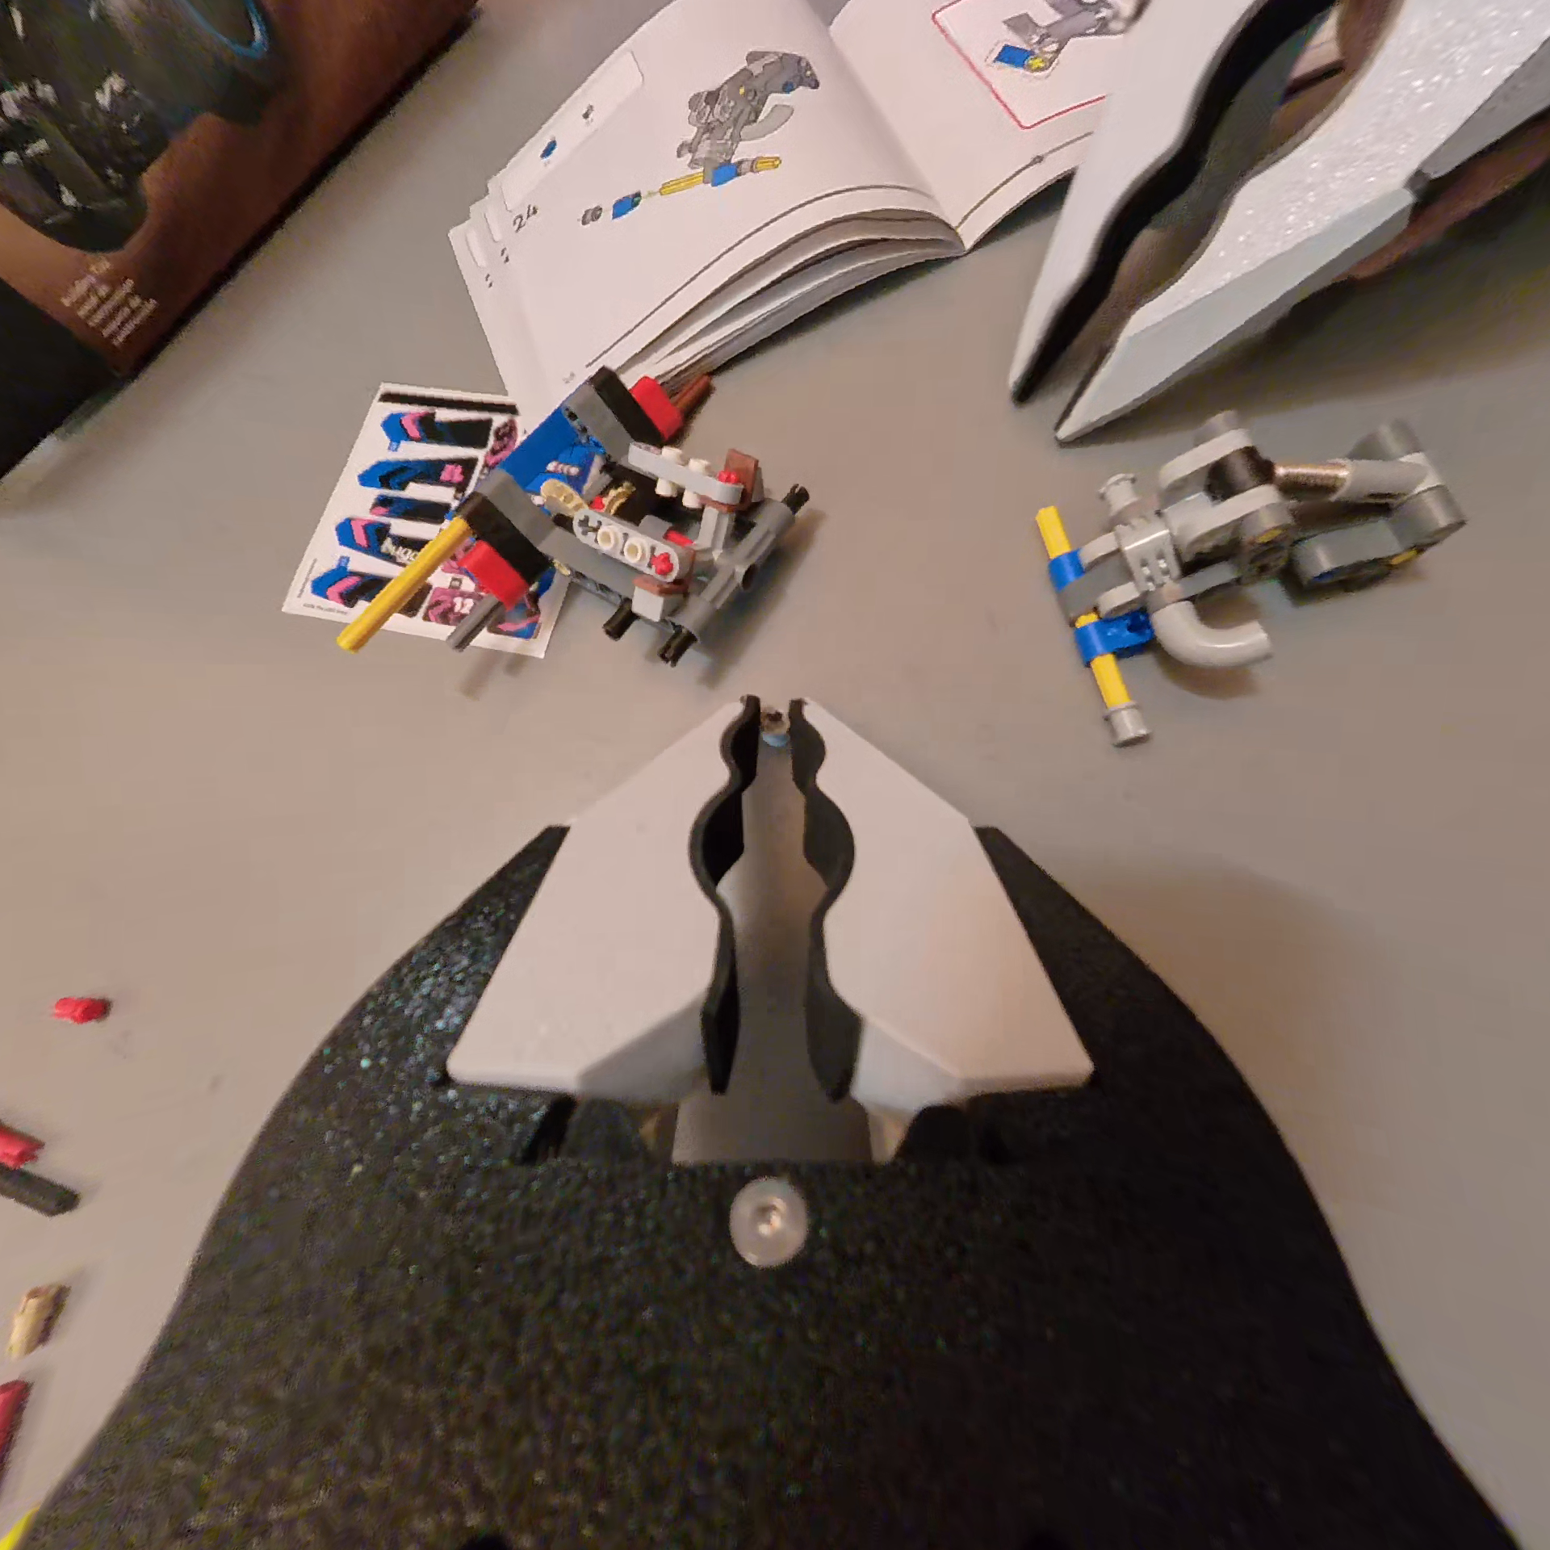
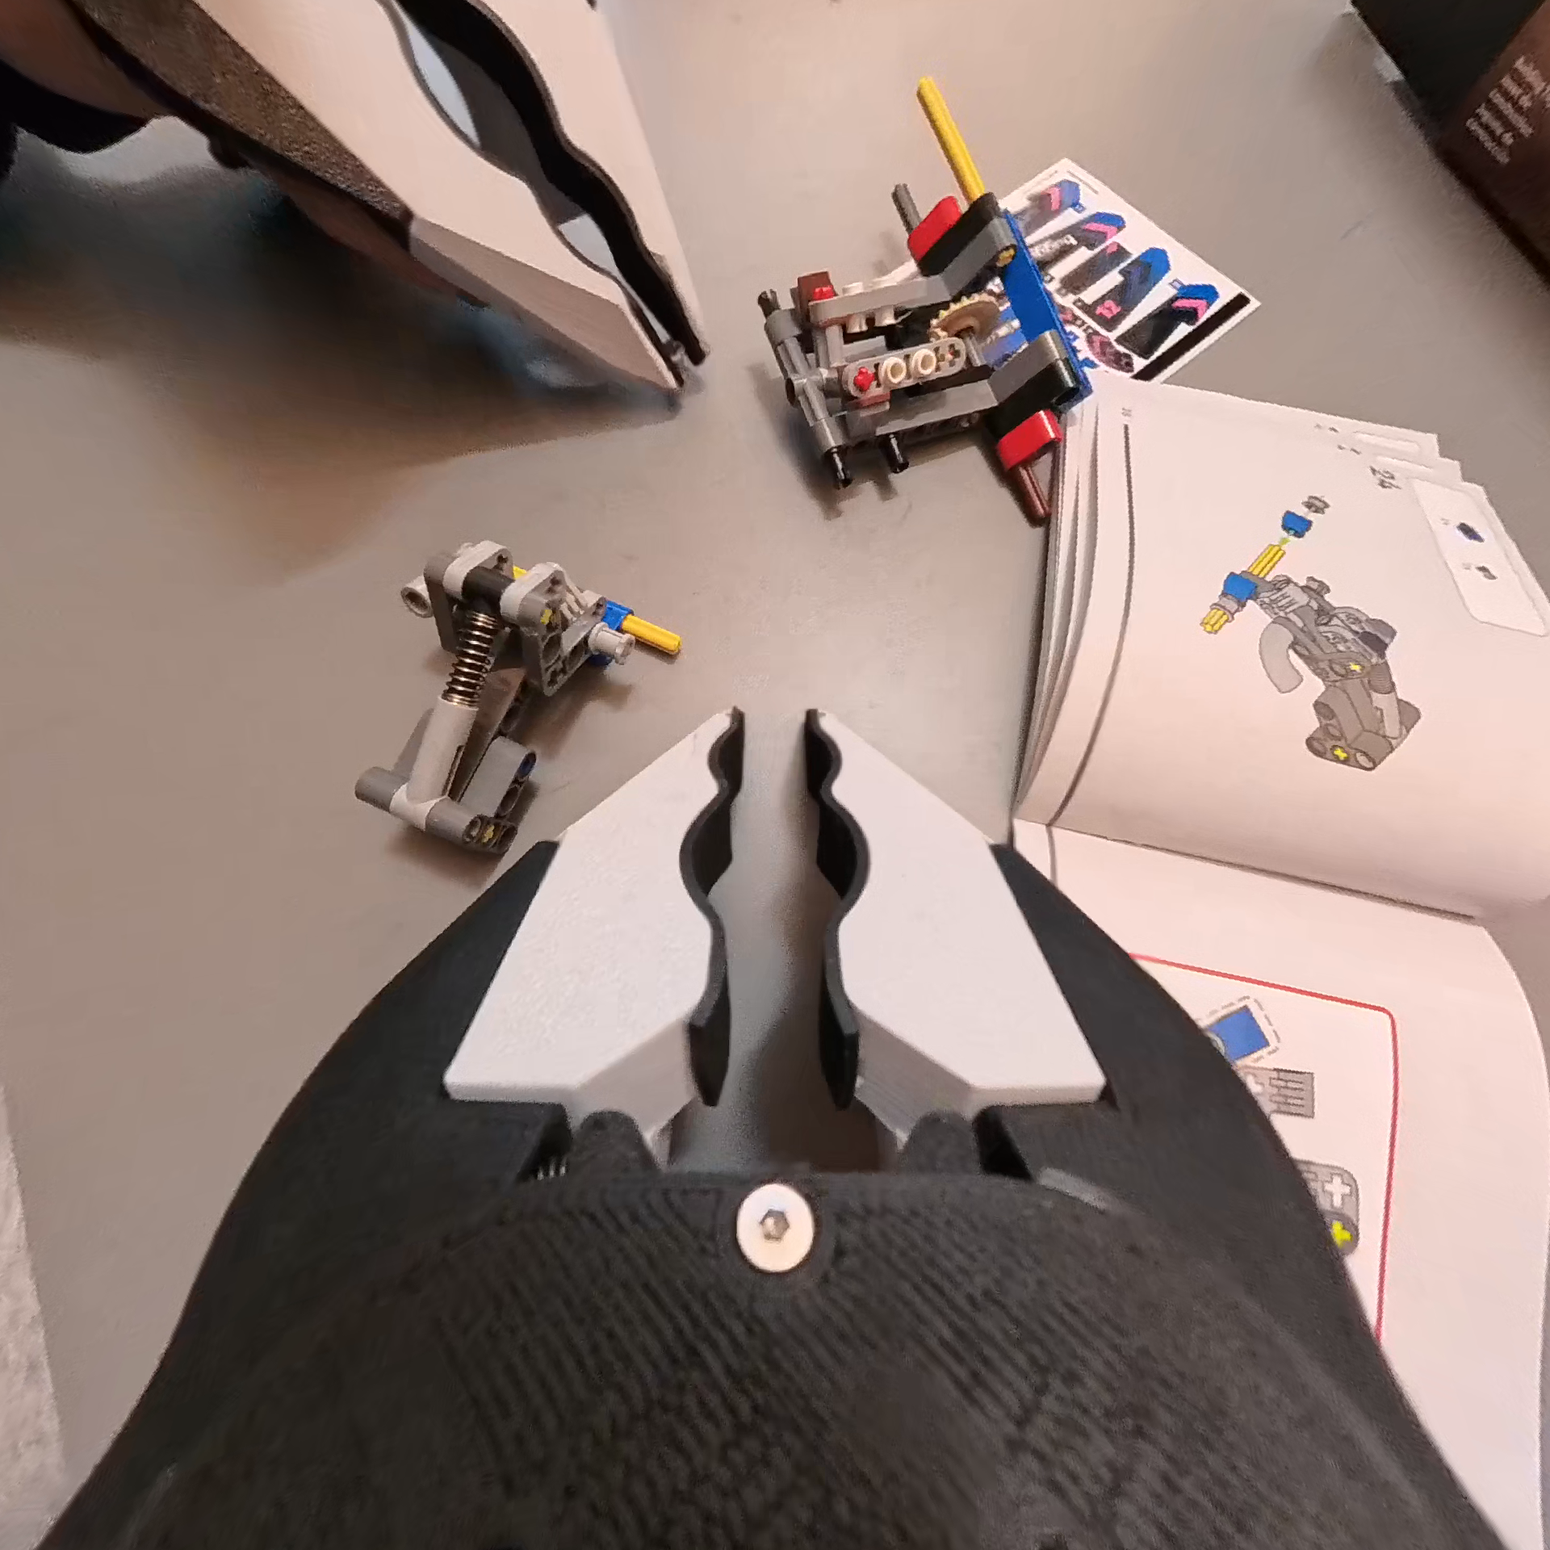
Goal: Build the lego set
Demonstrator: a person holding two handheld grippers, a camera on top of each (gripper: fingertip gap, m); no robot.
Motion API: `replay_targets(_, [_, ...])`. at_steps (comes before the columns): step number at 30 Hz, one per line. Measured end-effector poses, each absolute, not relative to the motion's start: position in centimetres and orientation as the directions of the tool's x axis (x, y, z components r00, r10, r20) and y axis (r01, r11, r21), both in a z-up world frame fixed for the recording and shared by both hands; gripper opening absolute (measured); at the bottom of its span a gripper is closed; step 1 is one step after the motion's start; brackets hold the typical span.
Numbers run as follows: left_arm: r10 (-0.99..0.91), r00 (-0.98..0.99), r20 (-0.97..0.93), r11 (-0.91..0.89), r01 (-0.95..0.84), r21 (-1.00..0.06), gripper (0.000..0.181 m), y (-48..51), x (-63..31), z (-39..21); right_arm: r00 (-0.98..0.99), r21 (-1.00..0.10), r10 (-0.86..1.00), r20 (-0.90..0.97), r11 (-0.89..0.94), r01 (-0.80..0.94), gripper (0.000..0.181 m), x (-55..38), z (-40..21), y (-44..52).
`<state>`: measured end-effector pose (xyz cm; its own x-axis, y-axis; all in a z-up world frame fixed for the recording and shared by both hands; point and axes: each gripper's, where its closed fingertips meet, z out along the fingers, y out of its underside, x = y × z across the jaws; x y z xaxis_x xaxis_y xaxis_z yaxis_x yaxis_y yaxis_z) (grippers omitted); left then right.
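Observation:
My left gripper is shut on a tiny grey piece pinched at its fingertips, just above the grey table. It also shows in the right wrist view, at the top left. A larger blue, grey and red assembly with a yellow axle lies ahead of it. A smaller grey sub-assembly with a spring and a yellow axle lies apart on the table. My right gripper is slightly open and empty beside that sub-assembly; it also shows in the left wrist view.
An open instruction booklet lies next to the larger assembly. A sticker sheet lies partly under it. A brown box stands at the table edge. Loose red, black and tan pieces lie at the left.

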<state>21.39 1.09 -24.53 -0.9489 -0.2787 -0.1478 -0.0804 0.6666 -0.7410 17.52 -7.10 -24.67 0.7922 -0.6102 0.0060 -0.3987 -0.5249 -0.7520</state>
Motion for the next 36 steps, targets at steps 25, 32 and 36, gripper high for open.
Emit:
replay_targets(25, [-0.09,-0.647,-0.757,0.152,0.742,-0.653,0.004,-7.4,15.5,-11.8,0.773,-0.795,-0.219,-0.595,0.304,-0.525,0.024,15.4,-12.1,-6.0])
replay_targets(32, [-0.071,-0.706,-0.704,-0.019,0.707,-0.707,0.004,-8.0,13.5,-9.6,0.712,-0.571,0.115,-0.692,0.516,-0.638,0.017,14.6,-9.3,-7.5])
replay_targets(36, [-0.06,-0.723,-0.688,-0.092,0.69,-0.718,0.004,-8.4,12.6,-8.4,0.671,-0.461,0.271,-0.69,0.55,-0.696,0.012,13.9,-8.4,-7.9])
